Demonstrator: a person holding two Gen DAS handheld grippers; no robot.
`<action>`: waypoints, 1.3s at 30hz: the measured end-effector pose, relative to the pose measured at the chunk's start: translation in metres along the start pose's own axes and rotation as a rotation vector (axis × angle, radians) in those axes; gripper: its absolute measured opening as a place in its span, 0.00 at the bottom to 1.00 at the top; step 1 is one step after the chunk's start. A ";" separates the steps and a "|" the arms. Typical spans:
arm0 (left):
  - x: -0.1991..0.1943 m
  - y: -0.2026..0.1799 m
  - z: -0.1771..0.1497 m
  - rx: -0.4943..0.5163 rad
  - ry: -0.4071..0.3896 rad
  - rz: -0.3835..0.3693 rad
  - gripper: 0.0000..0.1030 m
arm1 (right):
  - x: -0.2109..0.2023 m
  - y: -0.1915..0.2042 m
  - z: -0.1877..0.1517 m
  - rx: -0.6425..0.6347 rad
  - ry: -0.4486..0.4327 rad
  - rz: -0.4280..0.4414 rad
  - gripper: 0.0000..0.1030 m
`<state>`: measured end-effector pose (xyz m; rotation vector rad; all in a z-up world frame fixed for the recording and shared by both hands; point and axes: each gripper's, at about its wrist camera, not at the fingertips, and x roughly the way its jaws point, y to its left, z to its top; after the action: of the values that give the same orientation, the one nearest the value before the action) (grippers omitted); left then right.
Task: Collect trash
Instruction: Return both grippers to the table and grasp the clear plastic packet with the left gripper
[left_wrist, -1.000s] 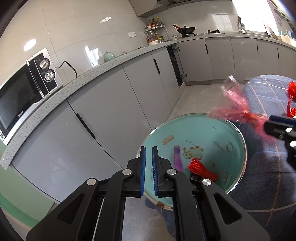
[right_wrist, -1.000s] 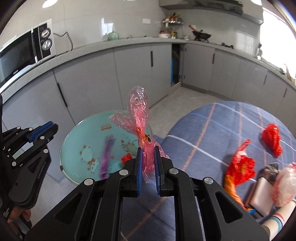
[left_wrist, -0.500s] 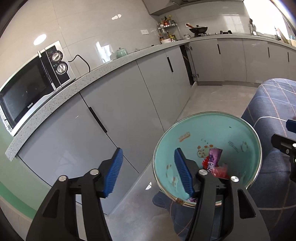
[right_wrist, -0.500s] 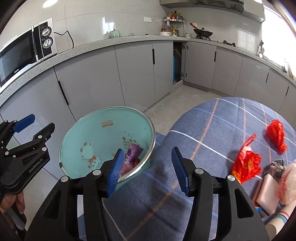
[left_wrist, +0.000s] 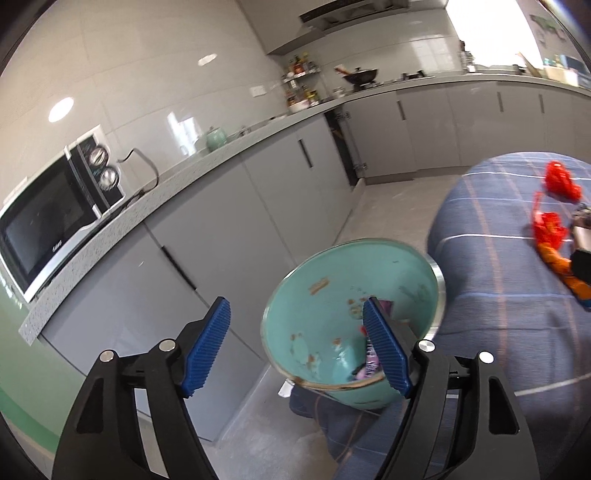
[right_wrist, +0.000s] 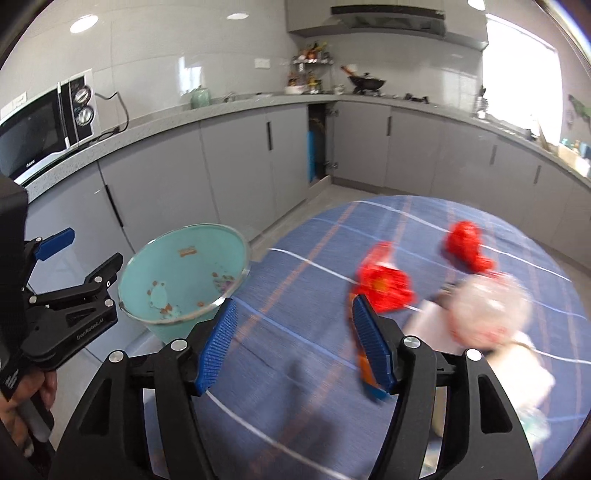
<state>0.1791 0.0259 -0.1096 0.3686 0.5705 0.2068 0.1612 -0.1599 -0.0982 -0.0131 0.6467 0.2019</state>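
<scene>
A teal bin (left_wrist: 332, 317) (right_wrist: 184, 273) stands beside the round table with the blue plaid cloth (right_wrist: 314, 350) (left_wrist: 498, 314). Purple and red wrappers (left_wrist: 371, 363) lie inside the bin. My left gripper (left_wrist: 295, 347) is open and empty over the bin's left rim; it also shows in the right wrist view (right_wrist: 77, 258). My right gripper (right_wrist: 291, 345) is open and empty above the cloth. Red plastic scraps (right_wrist: 384, 284) (right_wrist: 465, 245) lie on the table, also seen in the left wrist view (left_wrist: 548, 229) (left_wrist: 561, 182). A clear bag (right_wrist: 487, 306) lies at the right.
Grey kitchen cabinets (right_wrist: 229, 166) run along the back under a worktop with a microwave (left_wrist: 51, 218) (right_wrist: 40, 133). A pale box (right_wrist: 428, 321) lies near the clear bag. A tiled floor (left_wrist: 391, 206) lies between the table and the cabinets.
My right gripper dropped the pink plastic bag into the bin, opened, and swung right over the table. My left gripper opened and shifted left of the bin.
</scene>
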 end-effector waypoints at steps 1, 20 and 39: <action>-0.006 -0.006 0.002 0.012 -0.012 -0.009 0.75 | -0.008 -0.006 -0.003 0.003 -0.006 -0.015 0.64; -0.089 -0.130 0.004 0.165 -0.112 -0.292 0.83 | -0.107 -0.151 -0.087 0.193 0.018 -0.401 0.68; -0.140 -0.235 -0.019 0.317 -0.122 -0.589 0.84 | -0.128 -0.186 -0.157 0.317 0.042 -0.463 0.71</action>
<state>0.0746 -0.2246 -0.1491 0.4991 0.5692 -0.4746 0.0029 -0.3770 -0.1565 0.1375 0.6950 -0.3489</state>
